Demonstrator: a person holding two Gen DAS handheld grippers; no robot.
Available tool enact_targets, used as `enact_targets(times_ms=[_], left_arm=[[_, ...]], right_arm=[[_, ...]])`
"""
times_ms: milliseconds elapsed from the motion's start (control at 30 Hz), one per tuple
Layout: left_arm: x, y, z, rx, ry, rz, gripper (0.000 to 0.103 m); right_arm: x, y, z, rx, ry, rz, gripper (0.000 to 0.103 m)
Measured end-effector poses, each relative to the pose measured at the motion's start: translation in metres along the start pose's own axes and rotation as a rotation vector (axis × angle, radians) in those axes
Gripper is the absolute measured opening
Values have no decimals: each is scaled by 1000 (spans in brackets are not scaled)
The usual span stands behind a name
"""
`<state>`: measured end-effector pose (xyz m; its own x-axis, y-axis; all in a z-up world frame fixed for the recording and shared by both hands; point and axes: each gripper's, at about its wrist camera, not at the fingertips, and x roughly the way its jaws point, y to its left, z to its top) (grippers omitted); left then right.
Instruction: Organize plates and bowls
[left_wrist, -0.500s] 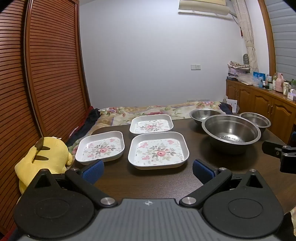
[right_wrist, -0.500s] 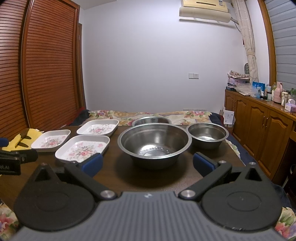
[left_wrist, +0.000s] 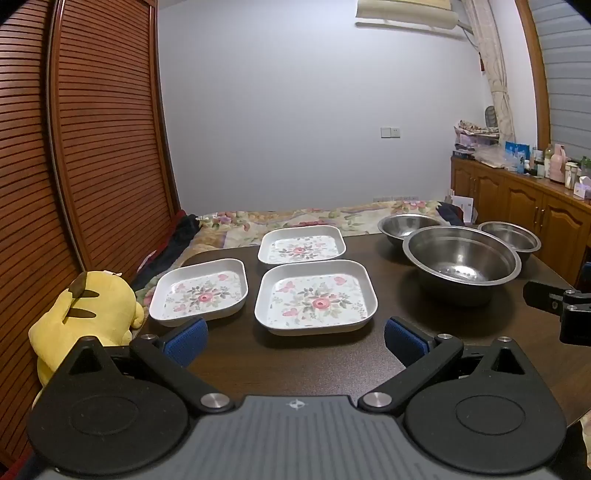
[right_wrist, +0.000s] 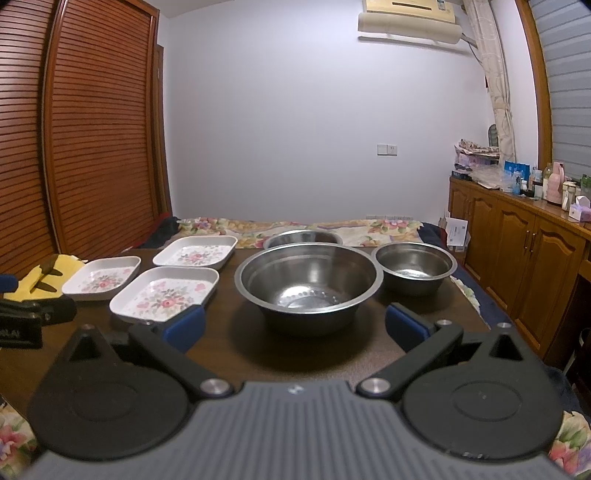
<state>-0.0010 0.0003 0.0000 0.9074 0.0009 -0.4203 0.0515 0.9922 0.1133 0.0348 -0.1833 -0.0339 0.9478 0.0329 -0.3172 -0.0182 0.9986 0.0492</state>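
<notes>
Three white square plates with flower prints lie on the dark wooden table (left_wrist: 295, 362): a near plate (left_wrist: 316, 298), a left plate (left_wrist: 201, 291) and a far plate (left_wrist: 301, 248). To their right stand three steel bowls: a large bowl (left_wrist: 461, 260), a small bowl (left_wrist: 511, 238) and a back bowl (left_wrist: 408, 226). My left gripper (left_wrist: 295, 334) is open, just short of the near plate. My right gripper (right_wrist: 295, 325) is open in front of the large bowl (right_wrist: 308, 282), with the small bowl (right_wrist: 413, 264) to its right and the plates (right_wrist: 166, 291) to its left.
A yellow plush toy (left_wrist: 86, 314) sits off the table's left edge beside a slatted wooden wardrobe (left_wrist: 92, 147). A bed with a floral cover (left_wrist: 314, 218) lies behind the table. Wooden cabinets (right_wrist: 517, 240) with bottles on top line the right wall.
</notes>
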Motion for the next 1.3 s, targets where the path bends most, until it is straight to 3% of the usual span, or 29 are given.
enact_targets(times_ms=[433,733,1300], left_arm=[[2,-1,-1,-4,6,-2,103],[18,3,-9,-7,62,-18,103],[42,30,-8,-16,119,-57,103]], right_arm=[[1,0,-3,-3,10,-4,103],[9,-1,-8,-2,31,7,103],[40,30,-4,-55,54,131,103]])
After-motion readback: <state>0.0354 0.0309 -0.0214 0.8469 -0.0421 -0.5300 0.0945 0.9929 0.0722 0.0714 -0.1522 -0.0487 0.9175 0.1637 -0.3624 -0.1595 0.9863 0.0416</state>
